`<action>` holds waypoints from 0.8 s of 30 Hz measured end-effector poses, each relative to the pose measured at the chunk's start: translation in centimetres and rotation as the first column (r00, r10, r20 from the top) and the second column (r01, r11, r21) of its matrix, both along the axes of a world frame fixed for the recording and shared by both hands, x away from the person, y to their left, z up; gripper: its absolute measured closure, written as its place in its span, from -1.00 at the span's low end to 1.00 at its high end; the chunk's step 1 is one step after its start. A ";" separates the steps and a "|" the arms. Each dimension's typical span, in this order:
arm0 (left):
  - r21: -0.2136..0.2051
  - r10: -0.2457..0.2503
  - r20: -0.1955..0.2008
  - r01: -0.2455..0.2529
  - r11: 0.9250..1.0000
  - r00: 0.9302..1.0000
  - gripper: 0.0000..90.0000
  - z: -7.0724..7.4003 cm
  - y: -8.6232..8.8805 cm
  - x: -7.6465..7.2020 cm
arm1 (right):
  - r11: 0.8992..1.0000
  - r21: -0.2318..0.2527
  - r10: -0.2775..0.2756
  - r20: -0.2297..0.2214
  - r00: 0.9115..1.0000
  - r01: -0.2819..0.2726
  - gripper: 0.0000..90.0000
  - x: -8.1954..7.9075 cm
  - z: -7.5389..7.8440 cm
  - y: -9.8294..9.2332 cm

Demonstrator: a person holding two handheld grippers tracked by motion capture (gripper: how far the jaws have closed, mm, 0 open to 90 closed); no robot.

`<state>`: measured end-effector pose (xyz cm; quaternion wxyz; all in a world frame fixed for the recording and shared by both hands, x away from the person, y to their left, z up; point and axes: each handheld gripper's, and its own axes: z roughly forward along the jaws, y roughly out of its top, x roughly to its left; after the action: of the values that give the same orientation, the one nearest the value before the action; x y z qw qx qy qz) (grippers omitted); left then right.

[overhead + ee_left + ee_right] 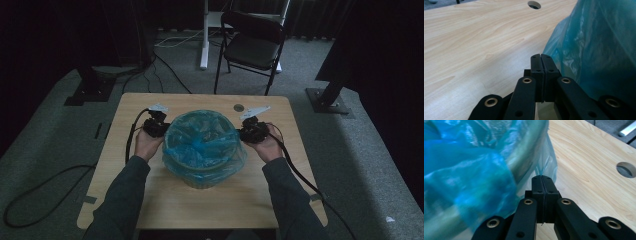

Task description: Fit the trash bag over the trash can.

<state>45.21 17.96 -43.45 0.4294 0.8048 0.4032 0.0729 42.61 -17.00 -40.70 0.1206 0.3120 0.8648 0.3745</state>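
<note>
**A:** Start with the high view. What do you count?

**B:** I see one wooden table (165, 210), one round bin (202, 177) standing near its middle, and one blue plastic bag (202, 140) lining it, its edge folded out over the rim. Two grippers: my left gripper (161, 127) sits against the bin's left side, my right gripper (244, 133) against its right side. One cable hole (239, 107) in the tabletop behind the bin, and one black folding chair (250, 42) on the carpet beyond. The room is dim, and from up here I can't make out the jaws themselves.

**A:** Left gripper view?

**B:** The two jaws of my left gripper (541, 56) are pressed flat together. Their tips lie right at the bag (599, 50), but I can't tell whether any film is caught between them. The bin's wall is hidden behind the plastic.

**A:** Right gripper view?

**B:** My right gripper (541, 178) is fully closed too, and a thin fold of the bag (469, 177) runs straight into the seam at the tips, so it looks pinched there. The bin's rim (529, 150) shows as a pale curve through the film; the near part is blurred.

**A:** Any labels or writing?

**B:** I can read none anywhere.
</note>
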 end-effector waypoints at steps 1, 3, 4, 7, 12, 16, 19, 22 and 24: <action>-0.009 0.001 0.001 -0.001 1.000 1.000 0.95 -0.1 0.1 -0.1 | 1.000 0.004 0.006 -0.003 1.000 -0.006 0.99 -0.1 0.0 0.0; -0.026 -0.005 0.001 0.005 1.000 1.000 0.95 -0.2 0.5 -0.3 | 1.000 0.014 0.019 -0.006 1.000 -0.019 0.99 -0.3 0.0 -0.1; -0.034 -0.007 0.002 0.007 0.999 1.000 0.94 -0.2 0.7 -0.4 | 1.000 0.017 0.022 -0.006 1.000 -0.021 0.99 -0.5 0.0 -0.1; -0.052 -0.017 0.007 0.017 0.999 1.000 0.94 -0.2 1.2 -0.8 | 0.999 0.029 0.042 -0.003 0.999 -0.042 0.98 -0.9 0.1 -0.2; -0.063 -0.041 0.011 0.041 0.997 0.999 0.94 -0.2 1.4 -1.3 | 0.998 0.029 0.056 -0.002 0.998 -0.056 0.97 -1.4 0.2 -0.4; -0.050 -0.082 0.006 0.082 0.995 0.997 0.93 -0.3 1.3 -1.6 | 0.997 0.029 0.073 0.000 0.997 -0.073 0.96 -1.7 0.3 -0.6; -0.045 -0.090 0.009 0.091 0.995 0.996 0.93 -0.2 1.3 -1.9 | 0.996 0.035 0.084 -0.001 0.996 -0.084 0.96 -2.2 0.3 -0.8; -0.046 -0.102 0.012 0.102 0.994 0.995 0.93 -0.2 1.2 -2.1 | 0.995 0.035 0.093 0.001 0.996 -0.093 0.95 -2.5 0.3 -1.0; -0.044 -0.109 0.011 0.109 0.993 0.994 0.93 -0.2 1.2 -2.3 | 0.994 0.038 0.099 0.000 0.995 -0.099 0.94 -2.7 0.2 -1.1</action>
<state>42.93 19.18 -43.63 0.4523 0.8156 0.3582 0.0438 39.90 -18.12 -40.50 0.0953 0.2715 0.8721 0.3959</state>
